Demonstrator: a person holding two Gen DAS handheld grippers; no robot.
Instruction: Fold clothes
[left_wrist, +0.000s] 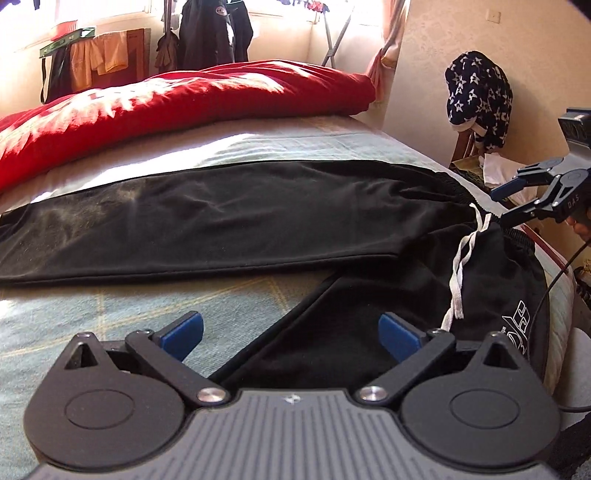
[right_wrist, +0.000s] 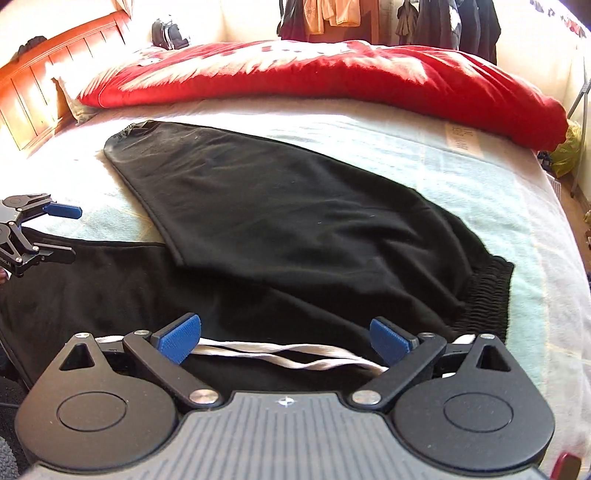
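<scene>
While the bed (right_wrist: 461, 155) with its pale checked cover fills both views, a red duvet (right_wrist: 332, 74) lies bunched along its far side and a pair of black sweatpants (right_wrist: 295, 221) is spread across the middle. One leg stretches flat toward the wooden headboard (right_wrist: 33, 96); the other angles off beneath my left claw (left_wrist: 290, 338). I hold that claw low over the near leg, pads wide apart and gripping nothing. My right claw (right_wrist: 286, 341) hangs over the waist end, its pads likewise spread, with nothing between them. Seen from the left wrist, its lower tip sits at the gathered waistband (right_wrist: 487, 295). A white drawstring (right_wrist: 295, 352) trails across the black cloth just under it. Near the waist the fabric is rumpled, and a white printed logo (left_wrist: 517, 321) shows there.
</scene>
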